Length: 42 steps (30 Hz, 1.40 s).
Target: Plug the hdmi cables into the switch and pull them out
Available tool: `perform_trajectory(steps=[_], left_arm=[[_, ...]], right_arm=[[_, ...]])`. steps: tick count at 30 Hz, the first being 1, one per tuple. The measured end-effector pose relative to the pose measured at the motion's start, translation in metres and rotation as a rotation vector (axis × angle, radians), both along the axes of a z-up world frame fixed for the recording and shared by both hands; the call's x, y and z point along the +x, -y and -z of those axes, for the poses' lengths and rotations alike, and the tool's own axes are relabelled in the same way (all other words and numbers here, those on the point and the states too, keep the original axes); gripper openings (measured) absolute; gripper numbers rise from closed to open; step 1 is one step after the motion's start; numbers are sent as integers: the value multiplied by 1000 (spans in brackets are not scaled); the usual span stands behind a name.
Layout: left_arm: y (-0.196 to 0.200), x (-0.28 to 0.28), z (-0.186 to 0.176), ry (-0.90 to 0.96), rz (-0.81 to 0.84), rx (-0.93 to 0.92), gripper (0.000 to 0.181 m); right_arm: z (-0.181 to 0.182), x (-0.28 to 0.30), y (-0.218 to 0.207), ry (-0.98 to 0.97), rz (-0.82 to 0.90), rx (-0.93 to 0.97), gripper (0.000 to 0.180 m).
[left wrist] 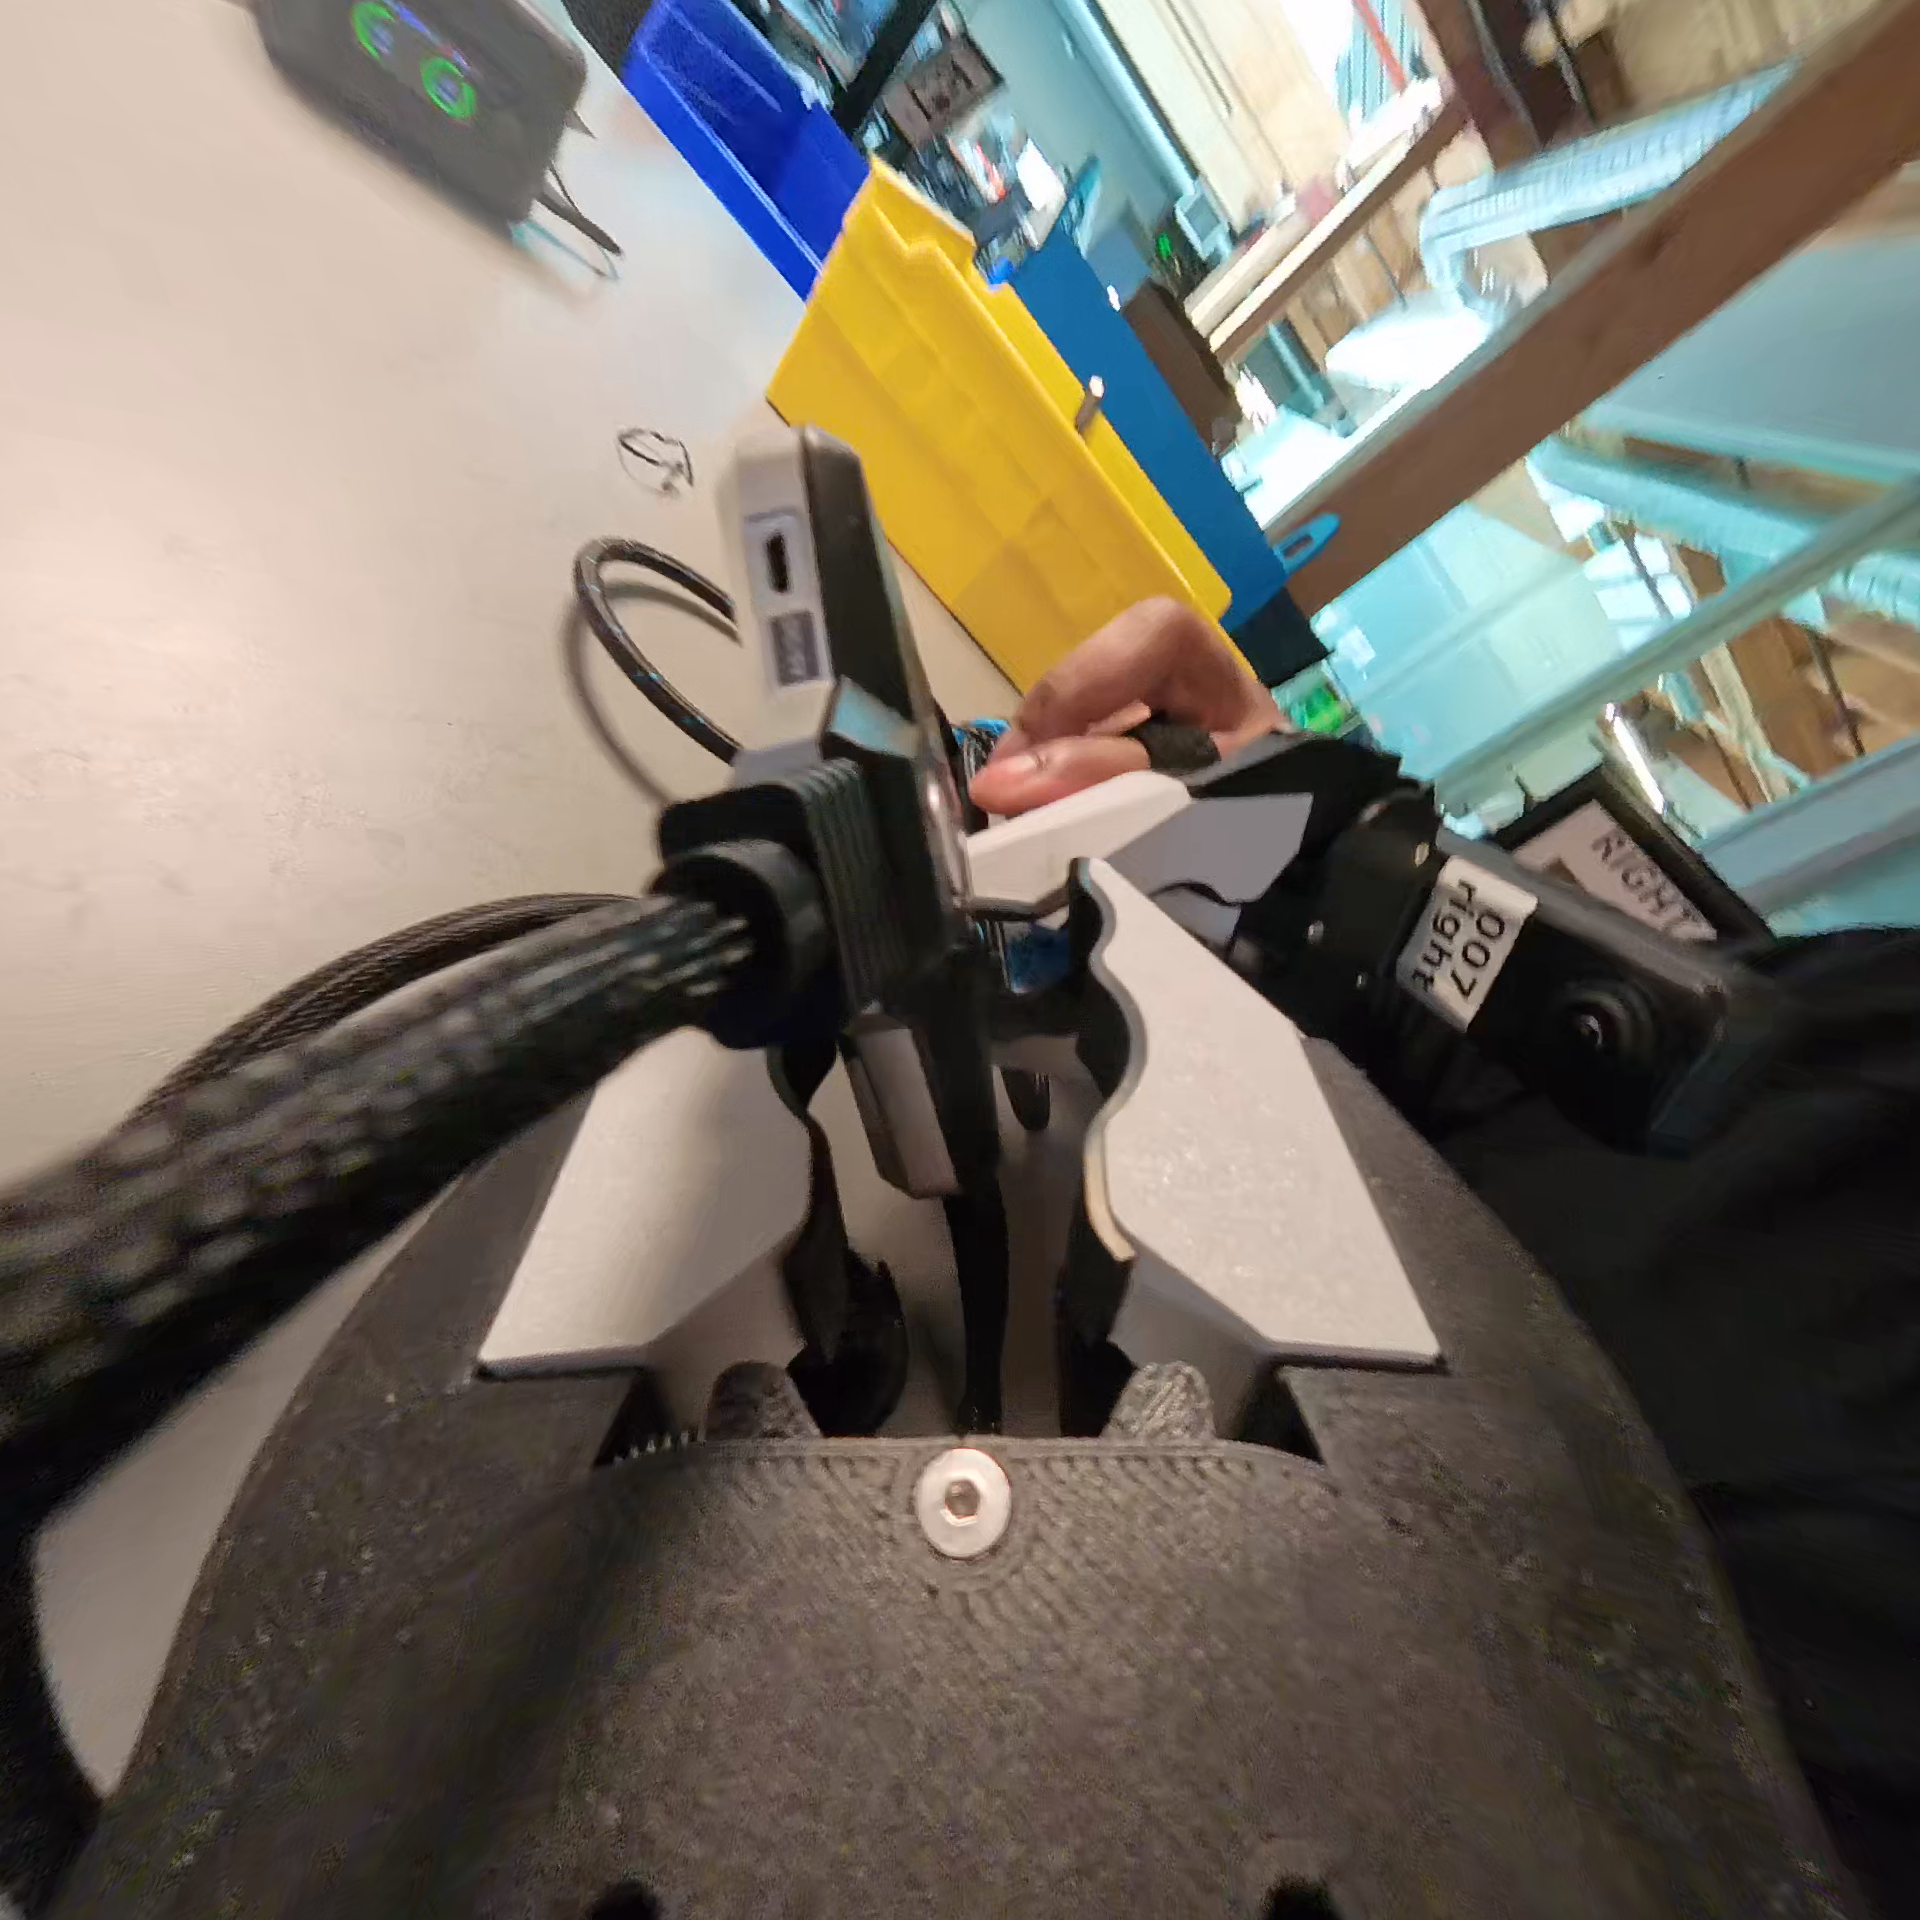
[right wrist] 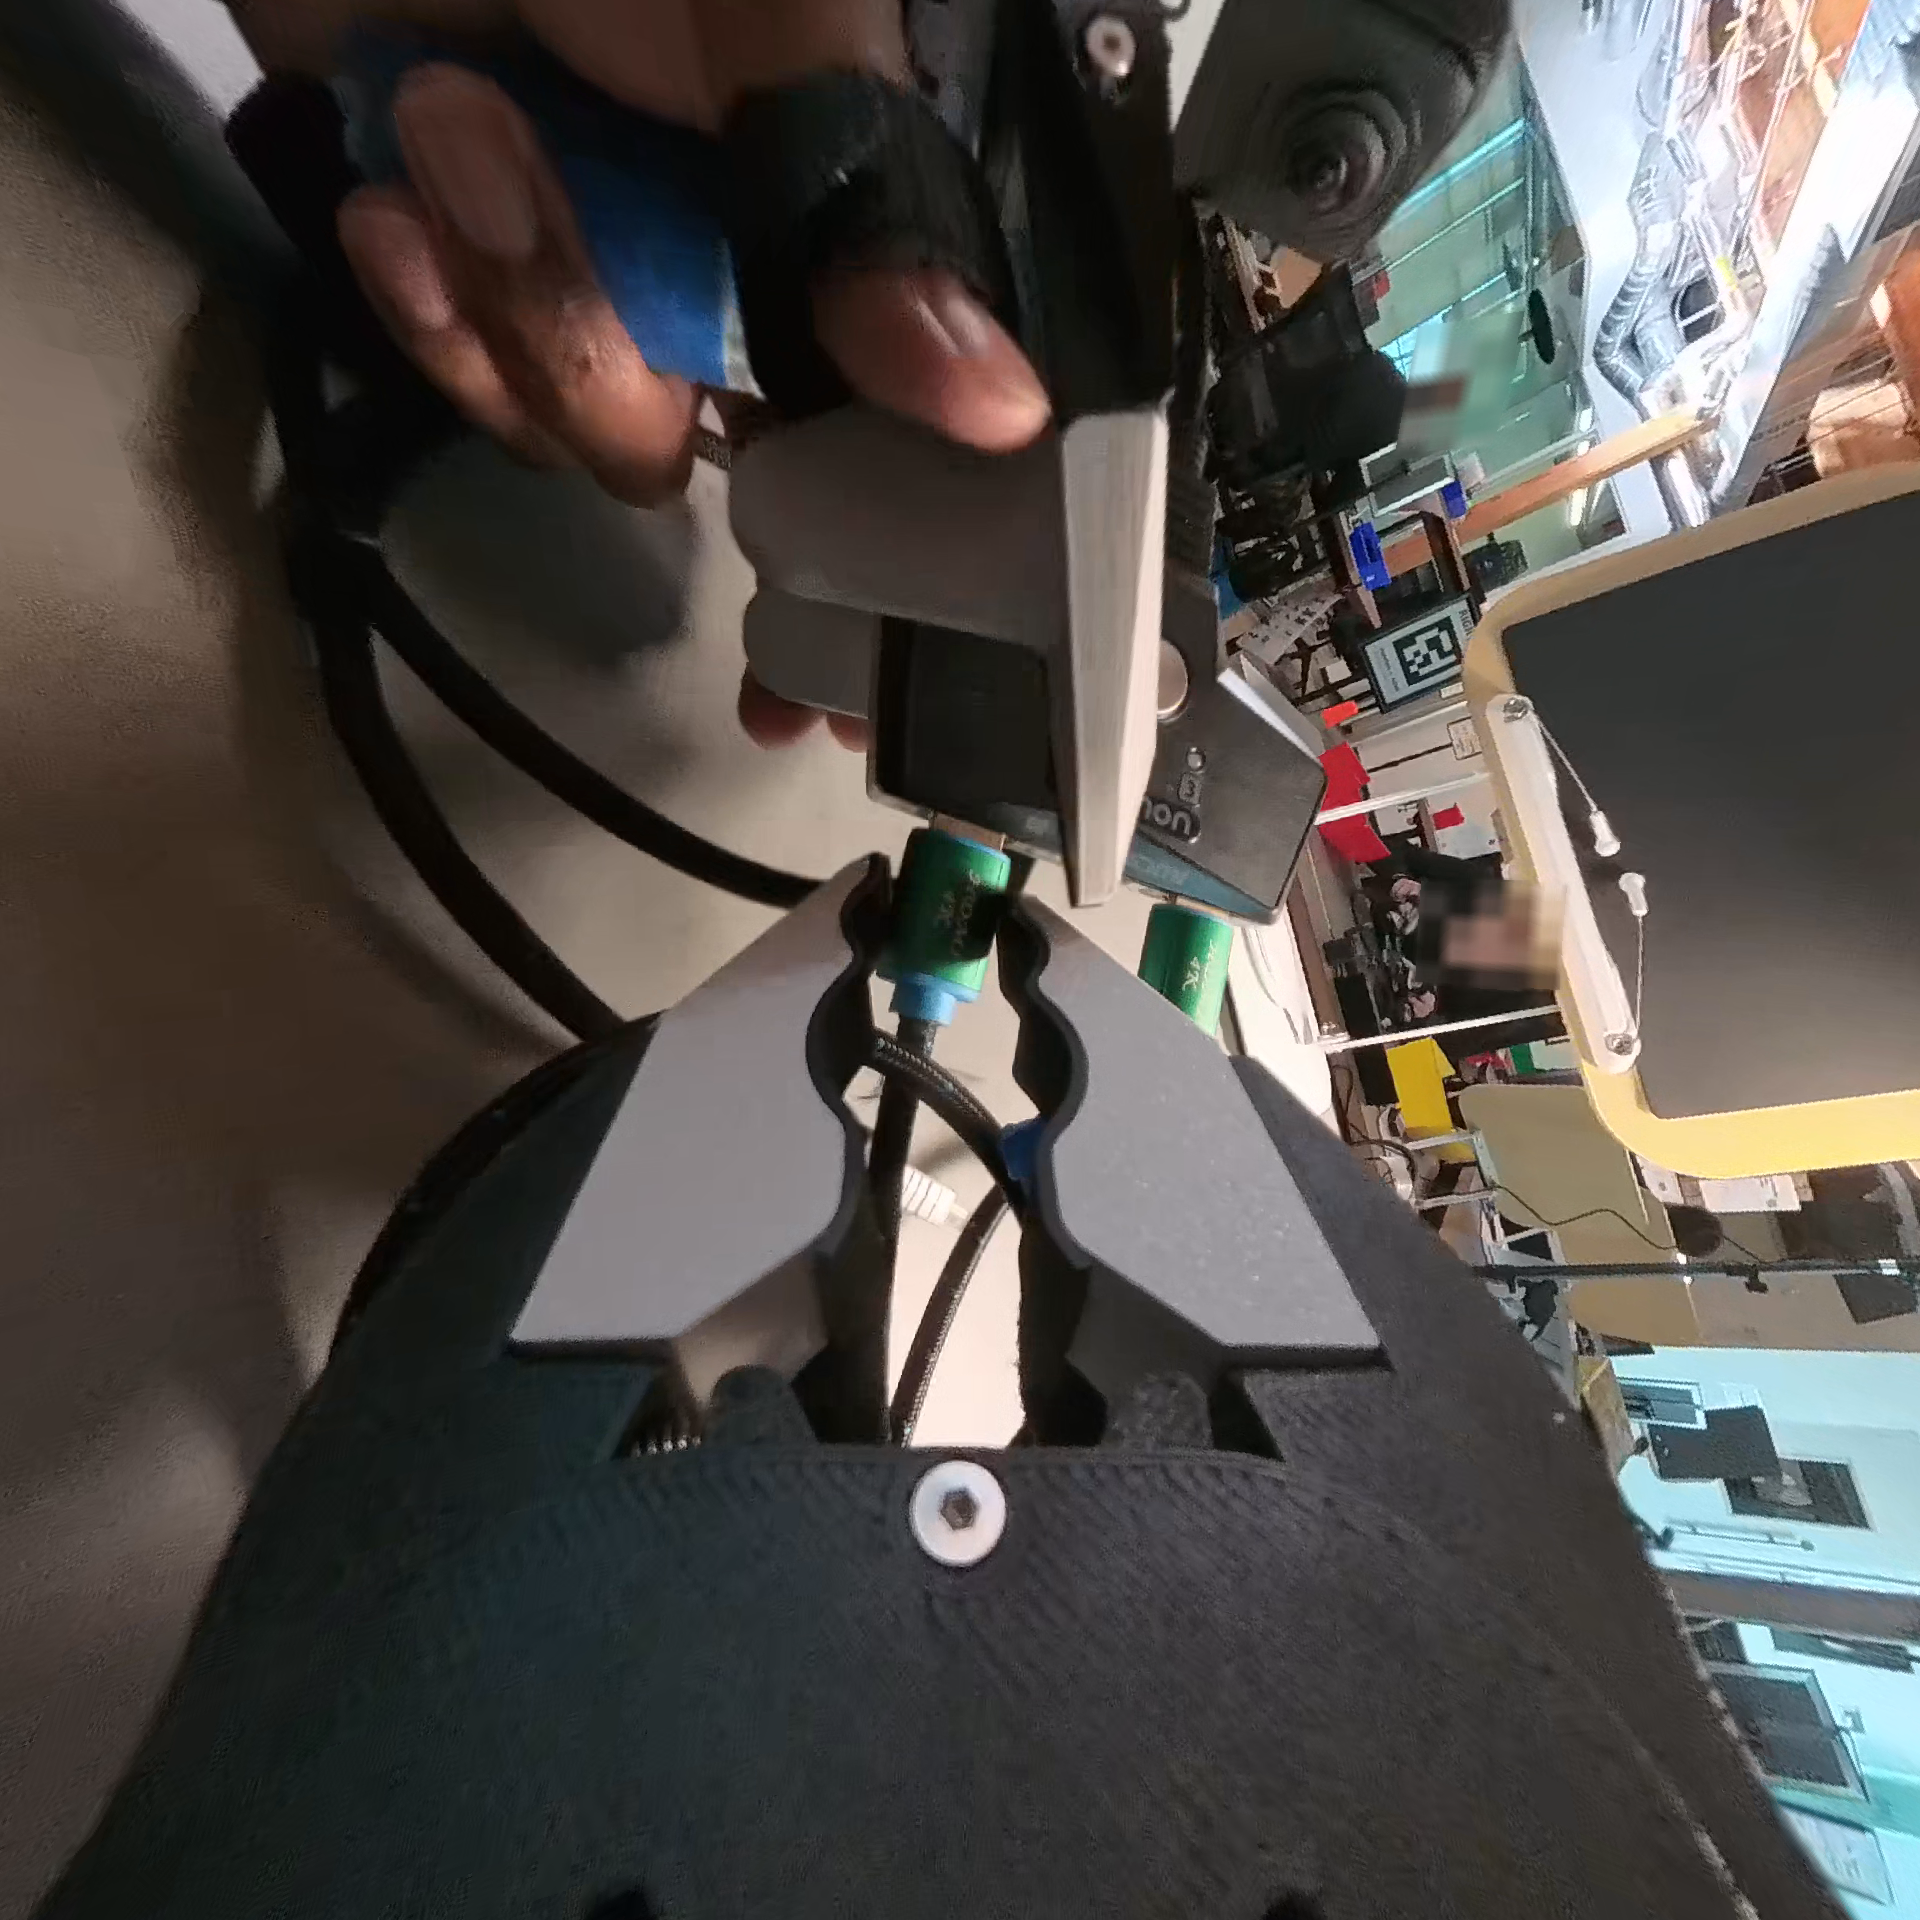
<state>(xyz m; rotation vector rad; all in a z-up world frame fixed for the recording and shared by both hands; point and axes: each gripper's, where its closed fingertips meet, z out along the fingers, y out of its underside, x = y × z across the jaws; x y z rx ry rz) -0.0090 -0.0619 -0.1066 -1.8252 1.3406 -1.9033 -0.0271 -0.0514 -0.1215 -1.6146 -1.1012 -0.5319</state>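
A busy workshop with shelves and glass partitions lies behind a pale table [left wrist: 260,520], on which a yellow bin [left wrist: 987,488] and a blue bin [left wrist: 748,135] are set ahead of the left gripper [left wrist: 940,997]. The switch [left wrist: 831,644], a small grey and black box, is held edge-on between that gripper's fingers, which are pressed against its two flat faces; a thick braided cable [left wrist: 364,1049] is plugged into its left side. In the right wrist view, the right gripper [right wrist: 940,935] is closed around the green plug [right wrist: 940,909] seated in the switch; a second green plug [right wrist: 1184,961] sits just to the right. The switch is judged light and rigid with smooth faces. The plugs are judged stiff and best gripped on their shells, not the limp cables.
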Motion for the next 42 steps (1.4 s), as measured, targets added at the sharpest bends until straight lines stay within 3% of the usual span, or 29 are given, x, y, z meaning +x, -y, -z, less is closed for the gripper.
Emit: perform_trajectory(steps=[3, 16, 27, 33, 38, 42], left_arm=[[-15, -1, -4, 29, -66, -44, 23], [-3, 0, -4, 40, -6, 18, 26], [-9, 2, -7, 57, -26, 12, 26], [2, -2, -6, 55, 54, 14, 27], [-3, -1, -5, 46, 32, -5, 20], [2, -4, -6, 57, 67, 12, 21]], right_arm=[[-3, -1, 0, -18, -2, 4, 22], [-3, 4, 12, 0, -107, -40, 23], [-5, 6, 9, -52, -6, -71, 22], [-6, 5, 21, -4, -153, -63, 23], [-3, 5, 14, 18, -76, -46, 23], [-6, 6, 20, 16, -141, -53, 23]])
